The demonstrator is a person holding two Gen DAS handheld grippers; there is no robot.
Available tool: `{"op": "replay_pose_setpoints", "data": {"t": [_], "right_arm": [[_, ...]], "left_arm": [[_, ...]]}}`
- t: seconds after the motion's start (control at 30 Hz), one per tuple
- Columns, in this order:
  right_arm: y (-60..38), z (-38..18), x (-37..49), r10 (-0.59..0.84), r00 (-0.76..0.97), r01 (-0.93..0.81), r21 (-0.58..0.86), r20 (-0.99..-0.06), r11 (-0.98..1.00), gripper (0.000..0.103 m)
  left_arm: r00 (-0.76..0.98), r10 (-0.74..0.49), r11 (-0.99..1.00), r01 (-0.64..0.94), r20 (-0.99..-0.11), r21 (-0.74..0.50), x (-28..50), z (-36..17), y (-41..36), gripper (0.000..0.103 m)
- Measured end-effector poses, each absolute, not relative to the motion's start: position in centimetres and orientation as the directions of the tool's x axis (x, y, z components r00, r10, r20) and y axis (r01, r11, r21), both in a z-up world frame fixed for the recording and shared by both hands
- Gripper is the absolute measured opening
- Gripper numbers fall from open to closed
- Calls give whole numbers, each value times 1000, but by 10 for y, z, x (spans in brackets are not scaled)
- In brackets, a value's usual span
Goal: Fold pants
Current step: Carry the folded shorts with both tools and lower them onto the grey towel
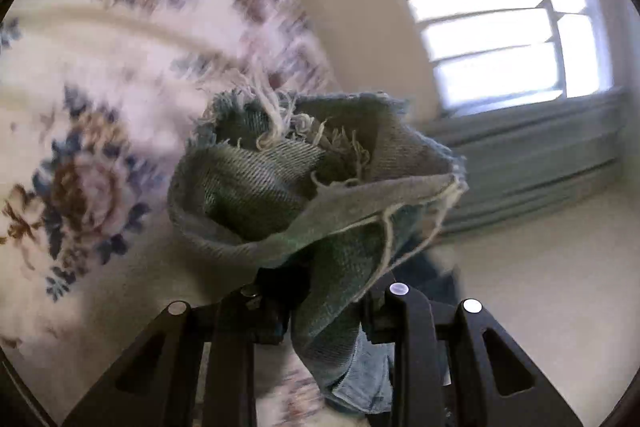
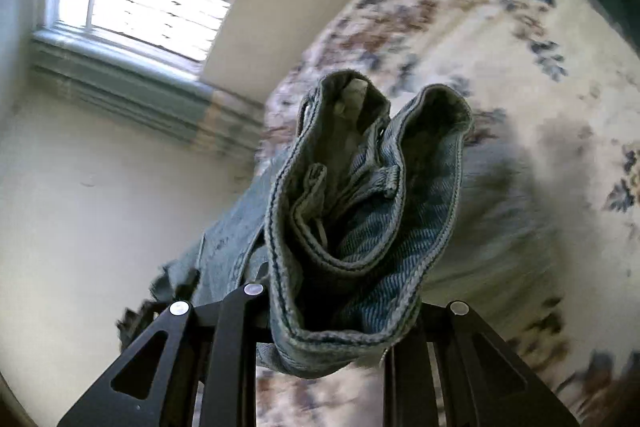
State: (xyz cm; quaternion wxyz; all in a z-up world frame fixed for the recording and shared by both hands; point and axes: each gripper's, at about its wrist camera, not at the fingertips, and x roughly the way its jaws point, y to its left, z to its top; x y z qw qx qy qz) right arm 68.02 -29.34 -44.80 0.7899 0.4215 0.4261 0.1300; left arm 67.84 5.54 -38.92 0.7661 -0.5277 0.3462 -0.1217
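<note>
My left tongs (image 1: 320,291) pinch the frayed hem end of the faded blue denim pants (image 1: 304,183), lifted above the floral cream bedspread (image 1: 80,75). My right tongs (image 2: 332,311) clamp the bunched waistband (image 2: 360,195). I judge the thin, fraying hem could slip free, or the bunched layers land twisted at the bed's edge.
</note>
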Motion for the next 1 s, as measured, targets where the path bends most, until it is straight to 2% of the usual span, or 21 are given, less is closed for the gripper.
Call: {"op": "replay_pose_setpoints", "data": {"t": [0.1,0.2,0.33,0.4,0.47,0.57,0.6,0.63,0.8,0.87,1.0], "right_arm": [[-311,-515,671,542,561,291,762,-625,578,22],[-318,-556,657,537,590,364,792,-603,490,22],[-313,-571,658,552,568,379,790,-610,482,28],[-317,-570,659,563,534,382,774,-631,505,36],[-316,-566,661,540,493,391,728,-682,563,47],[-317,-546,657,477,466,382,655,-745,652,61],[-316,-536,653,442,462,369,620,-769,693,63],[-317,-529,649,416,461,363,594,-784,718,63],[-312,-484,648,309,519,297,507,-797,810,66],[-310,-482,668,280,516,295,475,-809,829,66],[-311,-492,704,277,476,306,452,-835,838,66]], "left_arm": [[641,-589,454,-241,-491,-858,684,-452,44,24],[586,-610,479,-263,-533,-838,673,-485,38,27],[546,-624,496,-275,-559,-823,668,-493,48,33],[510,-602,562,-275,-615,-780,667,-481,49,38],[467,-556,644,-281,-687,-712,666,-465,47,45],[443,-407,808,-233,-798,-542,660,-435,42,65],[452,-350,856,-202,-820,-477,656,-425,38,76],[464,-308,888,-172,-831,-426,652,-415,34,80],[531,-135,974,-84,-836,-211,656,-398,21,88],[545,-58,991,-70,-837,-114,660,-396,15,93],[541,-26,998,-38,-841,-55,688,-412,11,93]]}}
